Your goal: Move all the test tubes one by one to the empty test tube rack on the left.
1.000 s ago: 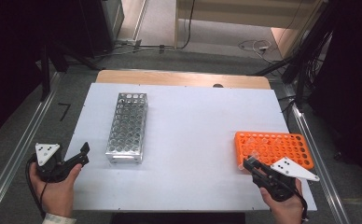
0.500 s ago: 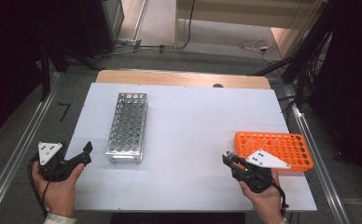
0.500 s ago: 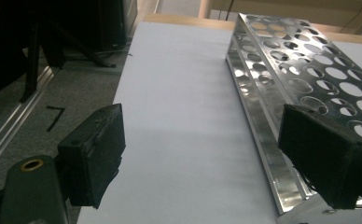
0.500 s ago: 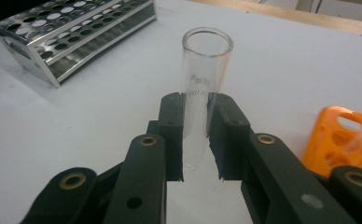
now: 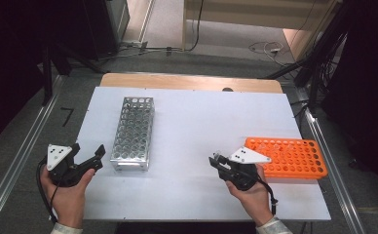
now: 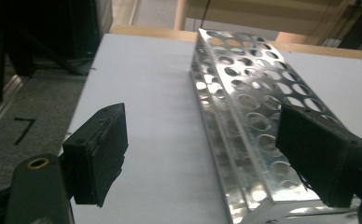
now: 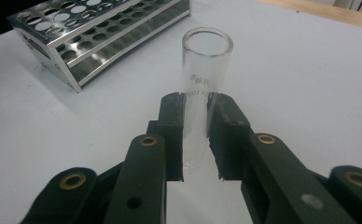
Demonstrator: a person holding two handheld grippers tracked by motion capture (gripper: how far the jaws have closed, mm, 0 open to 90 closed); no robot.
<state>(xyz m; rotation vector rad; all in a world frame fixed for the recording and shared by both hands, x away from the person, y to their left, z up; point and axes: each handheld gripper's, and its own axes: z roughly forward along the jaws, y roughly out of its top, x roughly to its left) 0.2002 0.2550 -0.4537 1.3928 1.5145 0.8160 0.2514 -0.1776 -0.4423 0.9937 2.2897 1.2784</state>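
1. The right gripper has its two black jaws squeezed tight on a clear glass tube. The tube's open end sticks out past the jaws.
2. A moment ago this hand was right by the orange rack. Now it has slid away from it, toward the middle of the white table.
3. So I think the tube came out of the orange rack and is on its way to the shiny metal rack.
4. The tube is now over bare table, between the two racks. It is closer to the orange one and well apart from the metal one.
5. The left gripper has hardly moved. Its jaws are wide open and hold nothing. It waits just beside the near end of the metal rack.
6. The metal rack's holes look empty, so there is lots of room for the tube.
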